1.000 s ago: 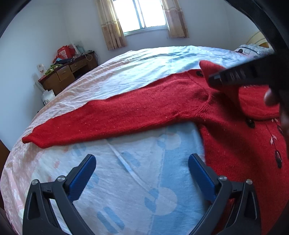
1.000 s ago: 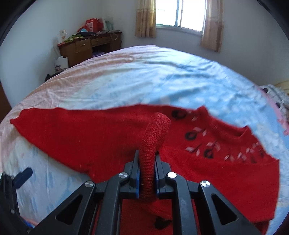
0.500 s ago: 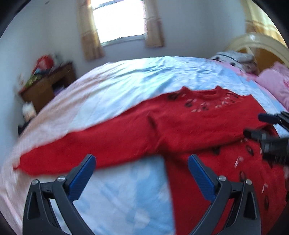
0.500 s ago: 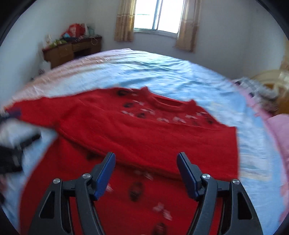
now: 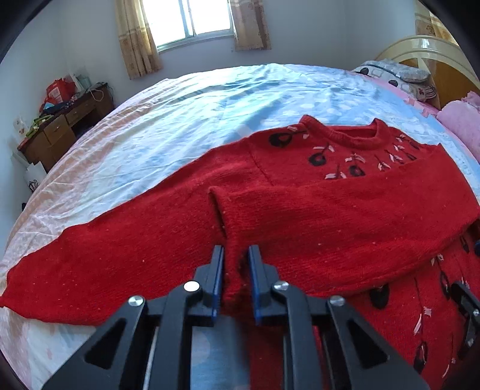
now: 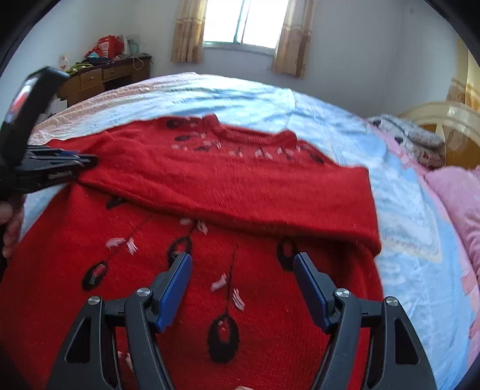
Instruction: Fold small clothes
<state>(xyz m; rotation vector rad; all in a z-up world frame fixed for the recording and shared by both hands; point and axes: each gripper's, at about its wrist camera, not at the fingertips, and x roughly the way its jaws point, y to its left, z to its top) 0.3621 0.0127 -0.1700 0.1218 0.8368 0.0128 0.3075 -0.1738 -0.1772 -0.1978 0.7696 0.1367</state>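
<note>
Left hand-held gripper (image 5: pixel 235 255) angled down, just clamped sweater (image 5: pixel 330 216) fold.

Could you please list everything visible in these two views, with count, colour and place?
sweater: one, red with black and white motifs, flat on the bed, one sleeve folded across its chest, the other stretched out to the side
bed: one, blue and pink sheet, fills the middle
pillows: a pink one and a patterned one, at the headboard
headboard: one, cream and wood, far right
desk: one, brown, cluttered on top, by the left wall
window: one, bright, beige curtains, back wall
left gripper: black with blue pads, pinching the folded sleeve's cuff
right gripper: black with blue pads, open above the sweater front
</note>
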